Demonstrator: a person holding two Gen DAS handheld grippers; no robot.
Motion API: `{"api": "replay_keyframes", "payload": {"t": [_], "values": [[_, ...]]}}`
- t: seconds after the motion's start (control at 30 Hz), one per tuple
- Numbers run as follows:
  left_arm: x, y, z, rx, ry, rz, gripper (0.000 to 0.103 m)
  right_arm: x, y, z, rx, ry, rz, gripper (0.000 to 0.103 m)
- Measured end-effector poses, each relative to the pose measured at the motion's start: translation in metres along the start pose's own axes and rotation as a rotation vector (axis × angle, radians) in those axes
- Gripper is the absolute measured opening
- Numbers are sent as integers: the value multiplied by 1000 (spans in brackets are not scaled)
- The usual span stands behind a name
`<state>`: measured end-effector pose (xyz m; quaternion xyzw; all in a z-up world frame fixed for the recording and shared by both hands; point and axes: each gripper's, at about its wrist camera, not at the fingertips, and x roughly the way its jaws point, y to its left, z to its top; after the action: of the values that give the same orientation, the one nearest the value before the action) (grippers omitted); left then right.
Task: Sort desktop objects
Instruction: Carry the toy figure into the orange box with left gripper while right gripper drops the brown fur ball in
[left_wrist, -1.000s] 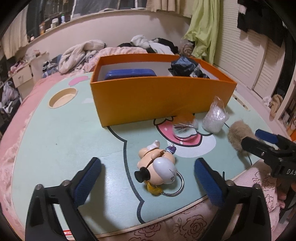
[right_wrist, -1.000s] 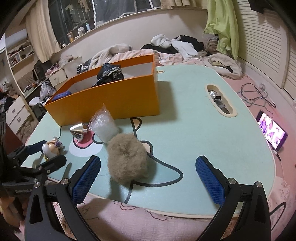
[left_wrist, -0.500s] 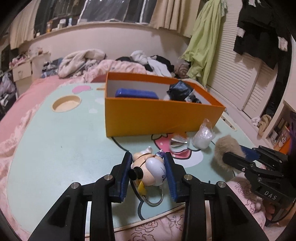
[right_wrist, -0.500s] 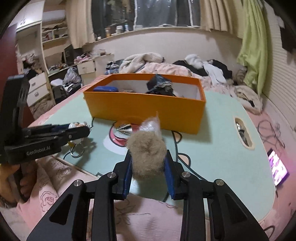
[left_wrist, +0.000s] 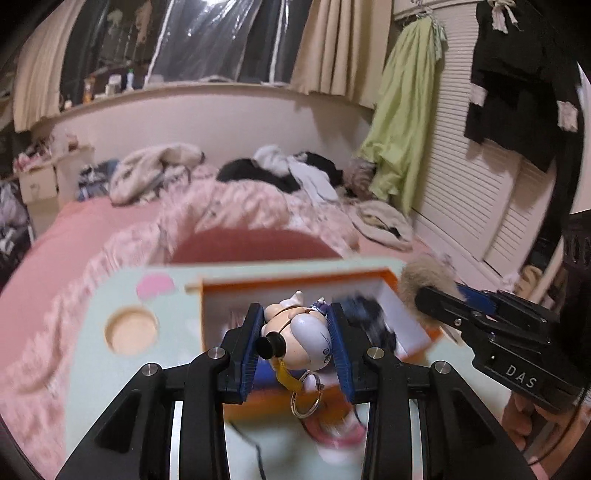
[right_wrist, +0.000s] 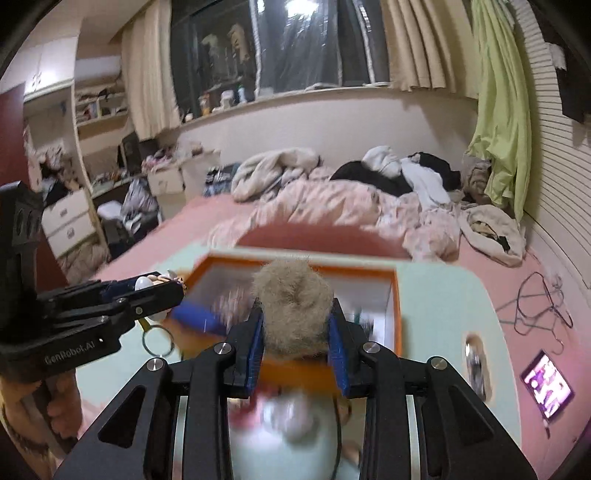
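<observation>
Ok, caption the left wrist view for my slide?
Left gripper clamps a figurine keychain above the orange box; right gripper carries a fur pompom alongside.

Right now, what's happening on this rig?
A person is sorting desk items with both tools. The left hand-held gripper is shut on a figurine keychain, and the right hand-held gripper is shut on a tan fur pom-pom. Both are held up over the open orange box on the mint table; nothing is released yet.

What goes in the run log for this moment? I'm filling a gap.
left gripper: shut on figurine keychain | right gripper: shut on fur pom-pom | both raised over orange box
</observation>
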<state>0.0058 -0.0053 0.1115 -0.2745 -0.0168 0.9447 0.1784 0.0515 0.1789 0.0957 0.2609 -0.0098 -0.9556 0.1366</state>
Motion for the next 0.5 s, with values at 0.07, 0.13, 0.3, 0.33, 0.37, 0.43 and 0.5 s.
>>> {"api": "replay_keyframes", "payload": {"t": [0.07, 0.13, 0.3, 0.33, 0.37, 0.43, 0.5], "values": [[21, 3, 5, 12, 45, 45, 40, 12, -3, 12, 12, -12, -29, 33], [53, 15, -6, -33, 162, 56, 71, 25, -7, 12, 9, 22, -58, 42], [68, 8, -28, 54, 162, 53, 85, 70, -5, -25, -78, 182, -148, 83], [69, 7, -28, 56, 160, 63, 86, 66, 0, -30, -122, 130, -177, 84], [71, 9, -29, 36, 156, 58, 89, 66, 2, -33, -127, 120, -179, 84], [73, 13, -27, 1, 142, 42, 90, 71, -2, -33, -87, 149, -160, 84], [64, 19, -22, -50, 112, 22, 90, 77, -10, -30, -37, 181, -148, 84]]}}
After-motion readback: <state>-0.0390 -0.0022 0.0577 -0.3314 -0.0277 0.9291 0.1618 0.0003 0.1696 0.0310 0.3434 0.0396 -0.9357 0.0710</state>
